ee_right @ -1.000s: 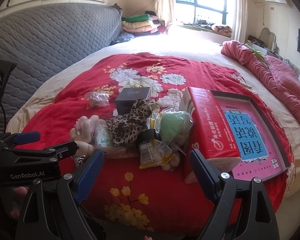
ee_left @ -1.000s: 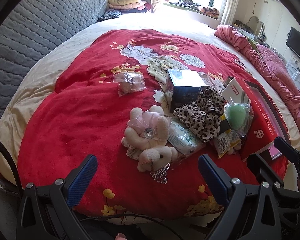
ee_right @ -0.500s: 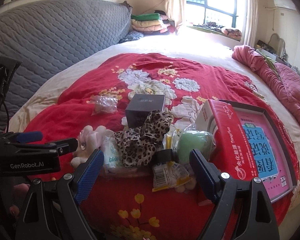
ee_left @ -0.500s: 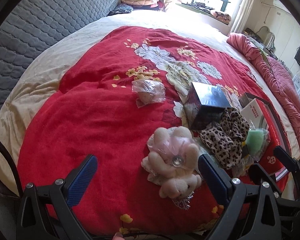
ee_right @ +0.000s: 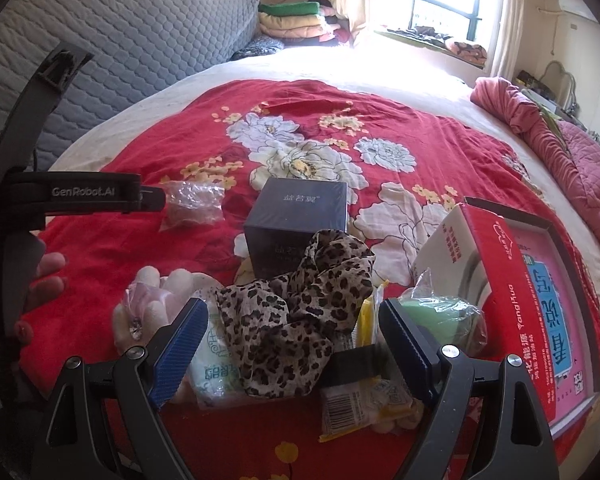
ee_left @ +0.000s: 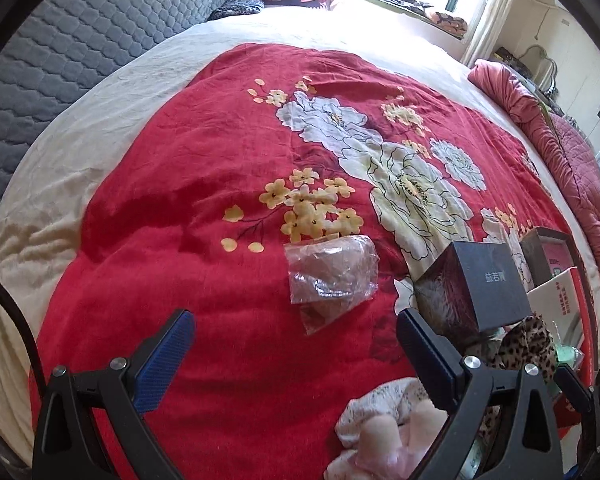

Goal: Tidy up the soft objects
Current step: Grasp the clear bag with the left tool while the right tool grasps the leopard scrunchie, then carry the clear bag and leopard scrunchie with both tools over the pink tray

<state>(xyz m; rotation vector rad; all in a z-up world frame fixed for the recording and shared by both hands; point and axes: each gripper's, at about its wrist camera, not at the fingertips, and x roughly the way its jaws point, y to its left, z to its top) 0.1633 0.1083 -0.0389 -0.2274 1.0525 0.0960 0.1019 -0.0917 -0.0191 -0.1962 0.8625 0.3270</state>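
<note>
My left gripper (ee_left: 296,356) is open and empty above the red floral quilt (ee_left: 188,184), just short of a clear plastic bag with something brown inside (ee_left: 332,274). A pink plush toy (ee_left: 384,432) lies low at its right. My right gripper (ee_right: 292,344) is open and empty, its fingers on either side of a leopard-print cloth (ee_right: 300,320). The plush (ee_right: 156,308), a white tissue pack (ee_right: 212,372), a bagged green sponge (ee_right: 440,316) and a yellow packet (ee_right: 356,404) lie around it. The clear bag (ee_right: 192,204) sits far left by the left gripper's body.
A dark box (ee_right: 300,220) stands behind the cloth. A red carton (ee_right: 504,304) leans on an open tray with a pink book (ee_right: 556,300) at the right. A grey quilted headboard (ee_right: 120,56) and folded blankets (ee_right: 292,20) are behind; a pink duvet (ee_right: 572,152) lies far right.
My left gripper moved forward and left, past the plush toy, toward the clear bag. My right gripper moved forward, so the leopard cloth now lies between its fingers.
</note>
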